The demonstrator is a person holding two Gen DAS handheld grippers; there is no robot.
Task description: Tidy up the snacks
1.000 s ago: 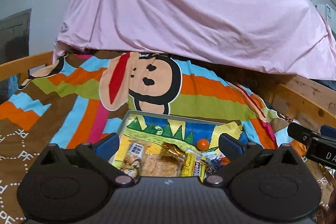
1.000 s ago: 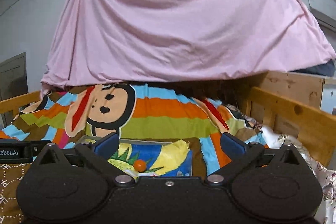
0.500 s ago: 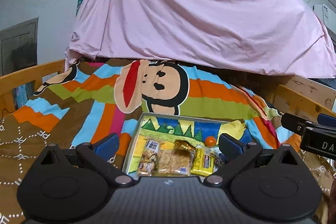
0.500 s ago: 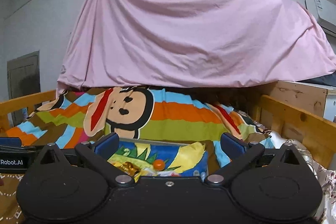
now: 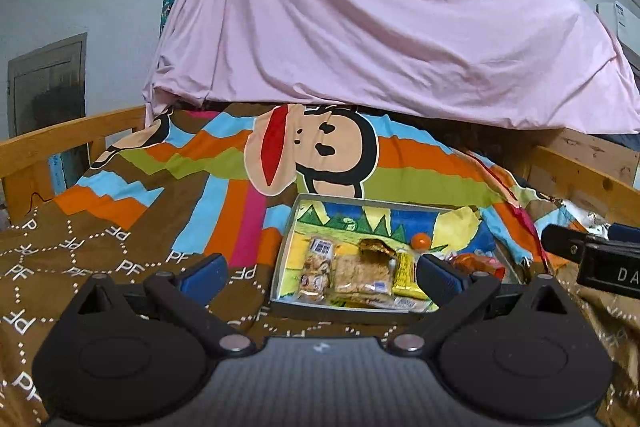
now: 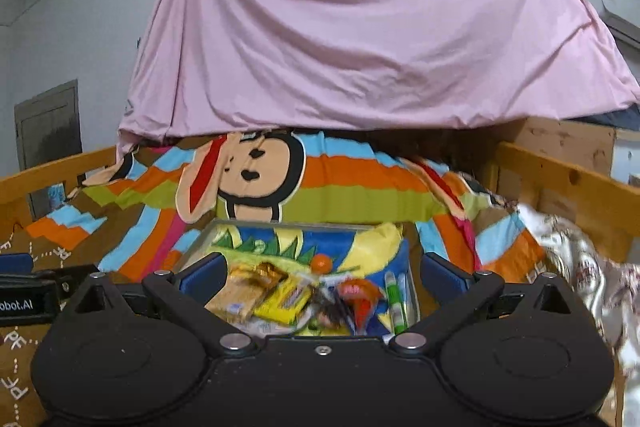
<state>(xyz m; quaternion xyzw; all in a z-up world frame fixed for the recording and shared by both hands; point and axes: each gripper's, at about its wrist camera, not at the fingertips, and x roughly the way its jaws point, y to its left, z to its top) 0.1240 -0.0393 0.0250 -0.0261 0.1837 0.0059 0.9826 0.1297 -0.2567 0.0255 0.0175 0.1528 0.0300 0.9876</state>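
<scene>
A shallow tray (image 5: 285, 251) with a cartoon picture on its floor lies on the bed and holds several wrapped snacks: a cracker pack (image 5: 362, 273), a cookie pack (image 5: 316, 267), a yellow bar (image 5: 406, 275) and a small orange ball (image 5: 421, 239). In the right wrist view the tray (image 6: 200, 241) also shows a red packet (image 6: 358, 297) and a green stick (image 6: 394, 301). My left gripper (image 5: 320, 273) is open and empty, just short of the tray's left part. My right gripper (image 6: 320, 273) is open and empty, over the tray's near edge.
A colourful monkey-print blanket (image 5: 208, 167) covers the bed. Wooden bed rails (image 5: 60, 139) run along both sides, the right one in the right wrist view (image 6: 568, 183). A pink sheet (image 5: 380, 27) hangs at the back. A crumpled floral cloth (image 6: 580, 259) lies at right.
Both grippers have pulled back and tilted down a little, so more of the tray and its snacks shows between the fingers. Both stay open.
</scene>
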